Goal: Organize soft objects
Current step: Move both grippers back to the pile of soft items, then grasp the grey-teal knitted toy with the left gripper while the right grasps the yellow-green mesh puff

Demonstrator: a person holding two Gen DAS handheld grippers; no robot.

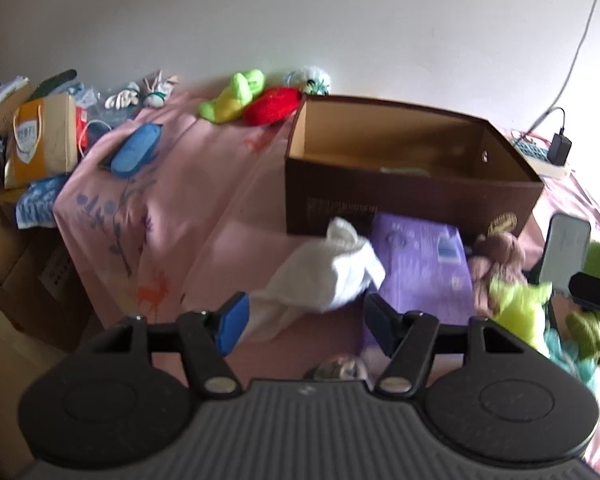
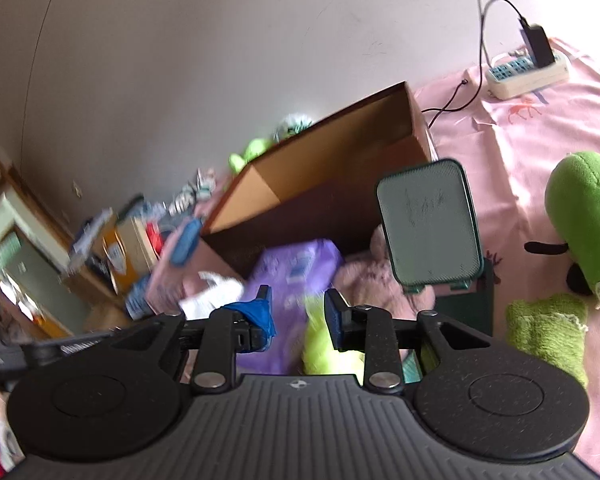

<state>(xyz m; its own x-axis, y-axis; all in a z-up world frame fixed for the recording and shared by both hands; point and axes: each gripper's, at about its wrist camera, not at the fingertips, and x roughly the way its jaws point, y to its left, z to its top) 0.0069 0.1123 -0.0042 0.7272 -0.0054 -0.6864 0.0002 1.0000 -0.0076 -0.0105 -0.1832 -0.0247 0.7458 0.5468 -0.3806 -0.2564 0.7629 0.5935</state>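
Observation:
On the pink bedsheet a white cloth lies crumpled, its tail reaching between the fingers of my left gripper, which is open and not pressing on it. Beyond it stands an open brown box, with a purple pack against its front. A dusty-pink plush and a yellow-green plush lie to the right. My right gripper hovers over the purple pack and the yellow-green plush, jaws a narrow gap apart with nothing gripped. A big green plush and a green cloth lie to its right.
A red plush and a lime plush sit by the wall behind the box. A green-framed panel stands propped beside the box. A power strip with a charger lies at the back right. The bed's left edge drops to cartons and a paper bag.

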